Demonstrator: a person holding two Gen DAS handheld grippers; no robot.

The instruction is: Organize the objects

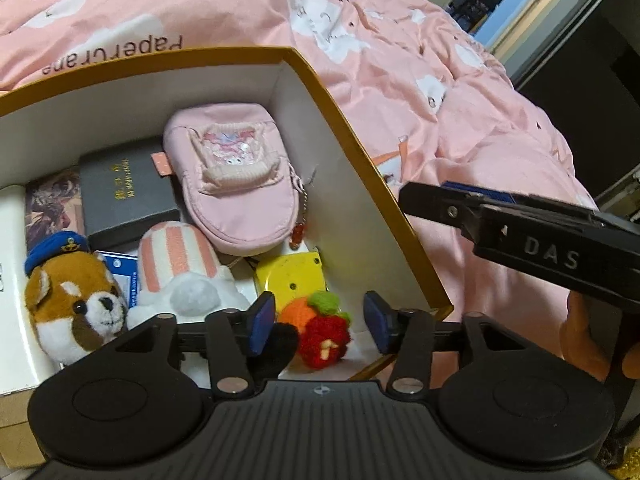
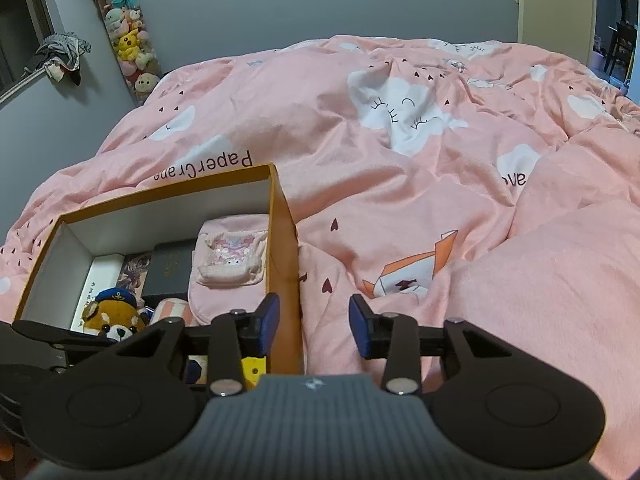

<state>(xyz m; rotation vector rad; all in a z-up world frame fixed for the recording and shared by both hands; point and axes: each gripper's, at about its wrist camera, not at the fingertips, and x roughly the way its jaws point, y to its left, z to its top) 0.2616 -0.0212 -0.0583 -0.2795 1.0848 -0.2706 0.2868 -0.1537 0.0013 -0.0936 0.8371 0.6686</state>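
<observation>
An orange-rimmed cardboard box (image 1: pixel 360 168) with white inner walls lies on a pink duvet. Inside are a pink pouch (image 1: pixel 236 172), a dark grey case (image 1: pixel 128 196), a dog plush in a blue cap (image 1: pixel 76 300), a pink-striped plush (image 1: pixel 180 264), a yellow item (image 1: pixel 292 276) and a felt orange-and-red fruit toy (image 1: pixel 320 328). My left gripper (image 1: pixel 320 322) stands open over the box's near corner; the fruit toy lies between its blue pads, untouched. My right gripper (image 2: pixel 314 322) is open astride the box's right wall (image 2: pixel 288 272), holding nothing.
The pink duvet (image 2: pixel 400 208) covers the whole bed around the box. A white carton (image 1: pixel 10 260) and a picture card (image 1: pixel 52 204) fill the box's left side. A tube of plush toys (image 2: pixel 128 40) stands in the far wall corner, with a door (image 2: pixel 556 0) at the far right.
</observation>
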